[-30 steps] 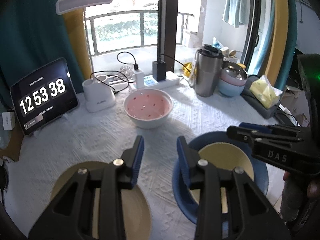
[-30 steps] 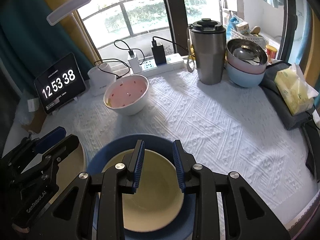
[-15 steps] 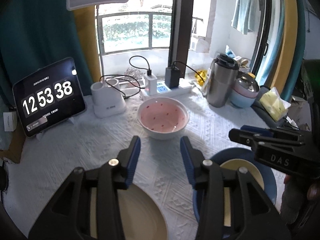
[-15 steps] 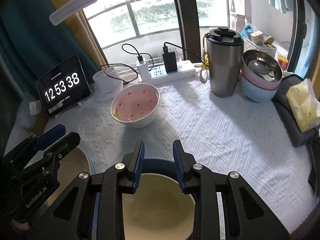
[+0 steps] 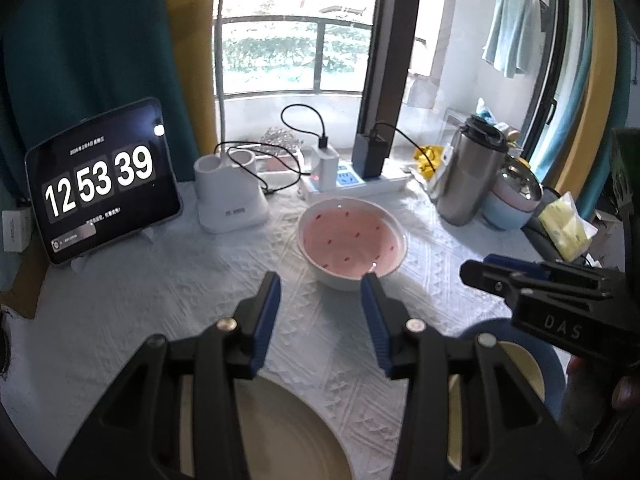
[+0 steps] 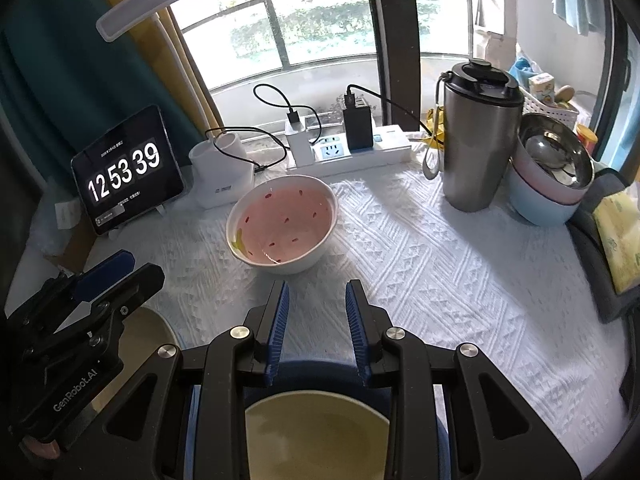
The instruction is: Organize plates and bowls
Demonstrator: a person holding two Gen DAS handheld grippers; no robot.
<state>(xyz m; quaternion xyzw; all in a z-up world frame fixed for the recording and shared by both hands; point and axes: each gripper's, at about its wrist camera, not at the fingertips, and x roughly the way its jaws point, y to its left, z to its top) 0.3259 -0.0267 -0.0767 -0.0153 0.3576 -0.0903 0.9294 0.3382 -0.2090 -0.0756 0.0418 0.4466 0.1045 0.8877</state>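
The pink bowl (image 6: 282, 224), glossy glazed ceramic with small red flecks inside and a white outer wall, sits alone mid-bench on the white woven cloth (image 6: 420, 272), so by my reading the sorting is barely begun. A cream plate (image 5: 280, 432) lies near the left gripper (image 5: 320, 316), while a small cream dish (image 6: 316, 432) already rests in a round blue plate (image 6: 320, 378) under the right gripper (image 6: 316, 328). Both pairs of jaws stand released with nothing between them, the left having just been opening.
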